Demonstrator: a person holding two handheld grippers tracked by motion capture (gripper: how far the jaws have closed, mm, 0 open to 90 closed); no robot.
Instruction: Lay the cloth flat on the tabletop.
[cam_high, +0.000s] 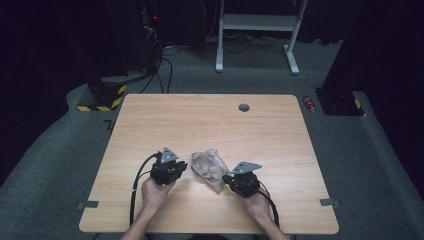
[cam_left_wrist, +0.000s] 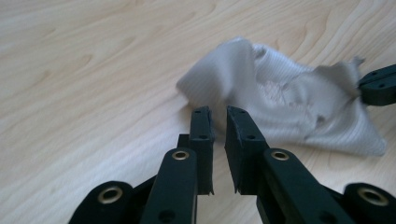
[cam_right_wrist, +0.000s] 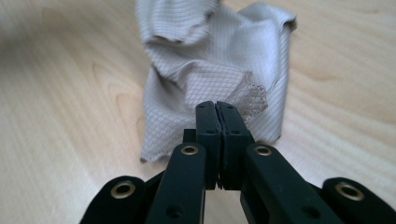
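Dark room, light wooden desk (cam_high: 150, 120) on grey carpet. A crumpled grey cloth (cam_high: 210, 167) is seen near the desk's front edge, between the 2 claws. Right claw (cam_right_wrist: 216, 108) is clamped shut on a cloth corner, fabric pinched at the tips. Left claw (cam_left_wrist: 218, 113) is held just short of the cloth's edge, jaws a narrow gap apart, nothing between them.

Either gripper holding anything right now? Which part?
The right gripper is shut on a raised fold of the grey cloth near its edge. The left gripper holds nothing; its jaws stand slightly apart short of the cloth.
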